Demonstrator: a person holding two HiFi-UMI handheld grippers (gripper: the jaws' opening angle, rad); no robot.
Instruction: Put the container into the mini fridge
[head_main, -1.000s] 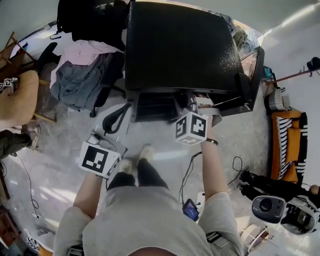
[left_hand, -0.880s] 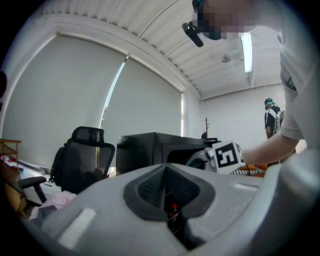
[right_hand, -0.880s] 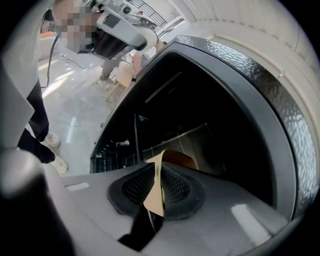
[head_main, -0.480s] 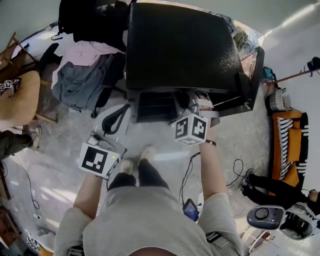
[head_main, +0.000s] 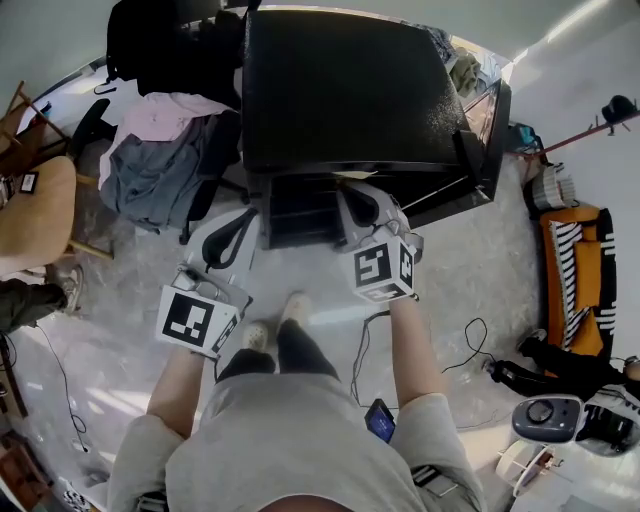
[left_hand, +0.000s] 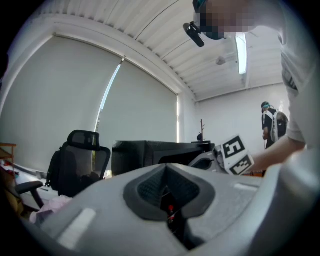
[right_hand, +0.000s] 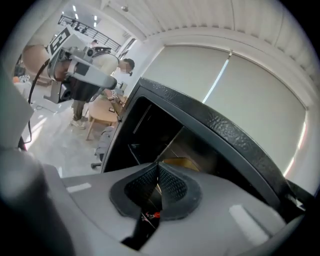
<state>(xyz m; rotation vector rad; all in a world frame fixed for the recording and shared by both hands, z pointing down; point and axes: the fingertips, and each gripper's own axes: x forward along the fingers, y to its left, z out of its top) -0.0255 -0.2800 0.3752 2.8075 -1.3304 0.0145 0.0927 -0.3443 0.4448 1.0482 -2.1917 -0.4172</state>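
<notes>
The black mini fridge (head_main: 350, 90) stands on the floor ahead of me with its door (head_main: 490, 130) swung open to the right. A yellowish container (right_hand: 176, 162) rests inside on a shelf, and only its edge (head_main: 350, 175) shows in the head view. My right gripper (head_main: 355, 200) hovers just outside the opening, jaws shut with nothing between them. My left gripper (head_main: 240, 222) hangs left of the fridge front, also shut and empty. The right gripper's marker cube (left_hand: 235, 155) shows in the left gripper view.
An office chair draped with clothes (head_main: 160, 150) stands left of the fridge. A wooden seat (head_main: 35, 210) is at far left. Cables (head_main: 470, 340) lie on the floor at right, near an orange striped bag (head_main: 575, 270). A person (left_hand: 272, 122) stands in the background.
My right gripper has pulled back out of the fridge opening toward me. The container it carried is no longer in its jaws. The left gripper has barely moved.
</notes>
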